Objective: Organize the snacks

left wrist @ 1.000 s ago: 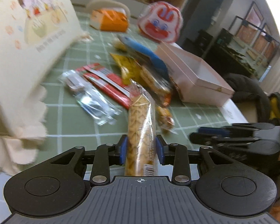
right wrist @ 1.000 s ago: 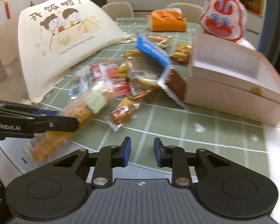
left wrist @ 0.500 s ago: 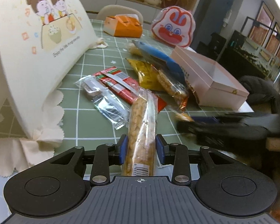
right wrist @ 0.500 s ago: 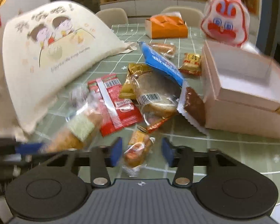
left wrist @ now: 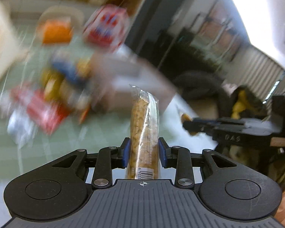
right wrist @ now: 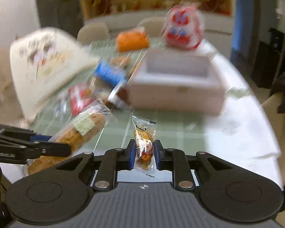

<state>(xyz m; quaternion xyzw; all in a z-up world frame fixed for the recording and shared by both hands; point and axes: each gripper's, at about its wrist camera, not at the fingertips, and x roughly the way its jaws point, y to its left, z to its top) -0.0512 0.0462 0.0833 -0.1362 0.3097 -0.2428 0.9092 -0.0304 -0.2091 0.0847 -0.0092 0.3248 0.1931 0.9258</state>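
My left gripper (left wrist: 144,152) is shut on a long cracker stick pack (left wrist: 143,129) in clear wrap, held above the table; the pack also shows in the right wrist view (right wrist: 79,133). My right gripper (right wrist: 144,154) is shut on a small orange candy packet (right wrist: 144,142), lifted off the table. The open pink box (right wrist: 176,81) stands ahead of the right gripper, also blurred in the left wrist view (left wrist: 131,83). A blurred pile of snacks (right wrist: 96,89) lies left of the box: a blue pack (right wrist: 110,74) and red packs (left wrist: 39,110).
A cream bag with a cartoon print (right wrist: 47,66) stands at the left. An orange box (right wrist: 132,40) and a red-and-white rabbit bag (right wrist: 182,30) sit at the table's far end. White cloth (right wrist: 241,133) covers the right side. Both views are motion-blurred.
My right gripper closed on the small candy packet and lifted it. My left gripper swung right with the cracker stick pack, toward the pink box.
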